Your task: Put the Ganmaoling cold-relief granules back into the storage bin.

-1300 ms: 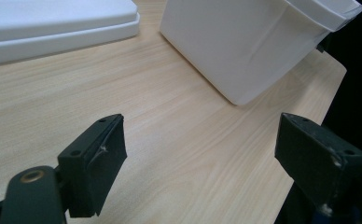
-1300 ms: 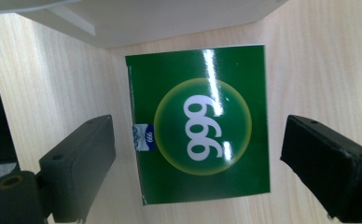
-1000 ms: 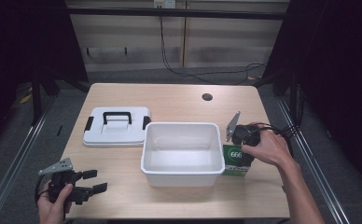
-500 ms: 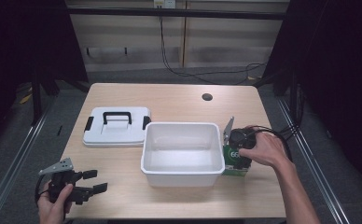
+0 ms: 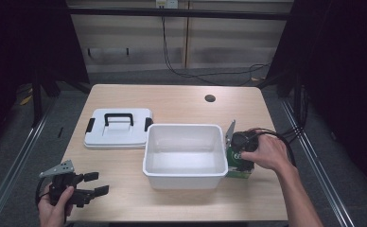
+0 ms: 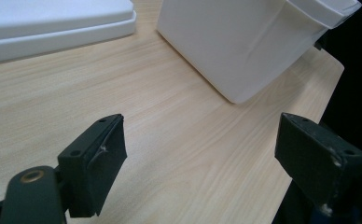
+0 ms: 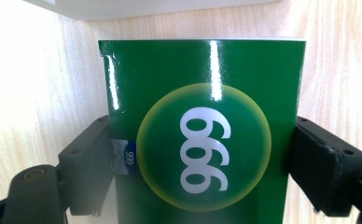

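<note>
Right gripper has its jaws on both sides of the green box, pads against the box's side faces or v. nearly so; it reads as a pinch on the box. Box sits on the table near the right edge, just beside the right wall of the white bin. In the high view the box is mostly under the right hand and gripper.

Step in hand, as I judge it: secure the box, lift it, put it in the bin.

How to do it well:
- Confirm both pads sit flat on the side faces before lifting. The glossy carton could slip or twist if the grip is only at a corner.
- Squeeze enough to hold w/o denting; it's thin card, prob. light.
- Lift straight up first. The bin wall is right alongside, so sliding sideways would catch the rim or push the bin.
- Clear the rim fully, then move over the bin's middle, lower, release near the floor rather than dropping.

Left gripper is at the table's near left corner, jaws spread wide w/ nothing between them, only bare wood ahead in the left gripper view. It's well apart from the bin; could steady the bin's left wall if the bin shifts. Lid lies flat toward the left edge, beside the bin, out of the way.
</note>
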